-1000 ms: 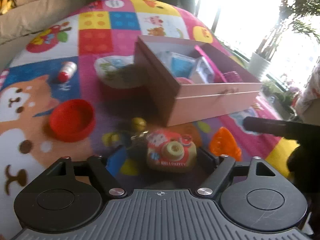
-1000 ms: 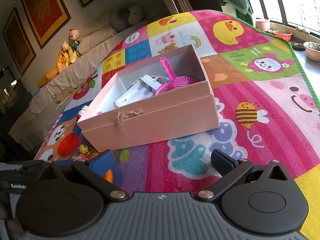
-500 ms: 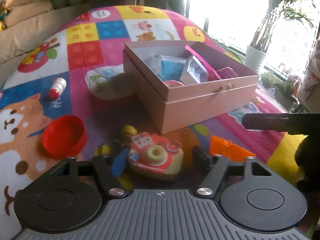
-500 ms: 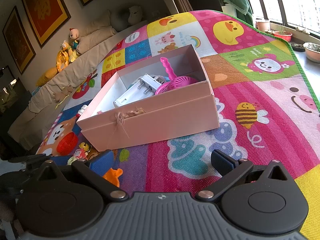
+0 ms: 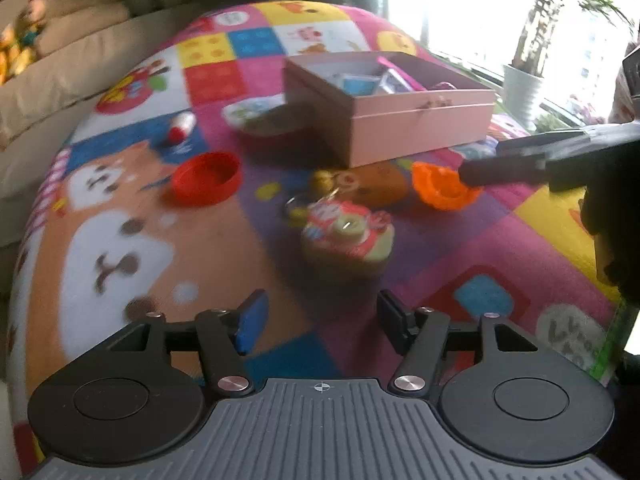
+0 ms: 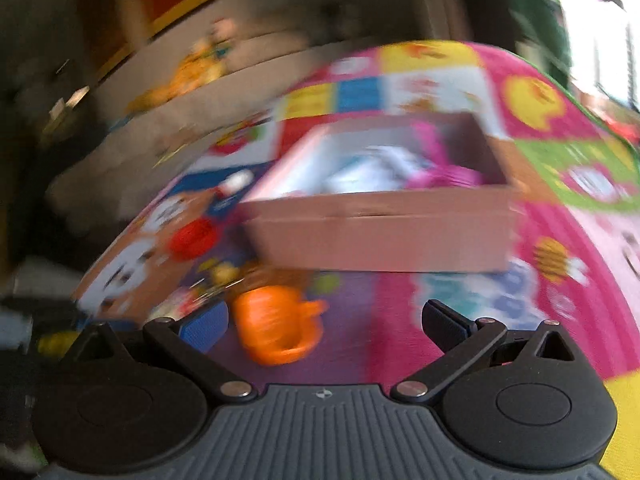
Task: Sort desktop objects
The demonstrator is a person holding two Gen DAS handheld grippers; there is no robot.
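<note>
Left wrist view: the left gripper (image 5: 318,318) has its jaws apart and opening, nothing between them. The toy camera (image 5: 347,240) lies mid-frame on the play mat (image 5: 120,248), beyond the fingertips. A red lid (image 5: 207,178) sits at centre left, the pink box (image 5: 400,120) at upper centre, and an orange toy (image 5: 442,188) at right, partly covered by the other tool's dark finger.

Right wrist view, heavily blurred: the right gripper (image 6: 324,326) is spread wide and empty, the orange toy (image 6: 276,322) just ahead of its left finger, the pink box (image 6: 384,232) behind. The toy camera cannot be made out here.
</note>
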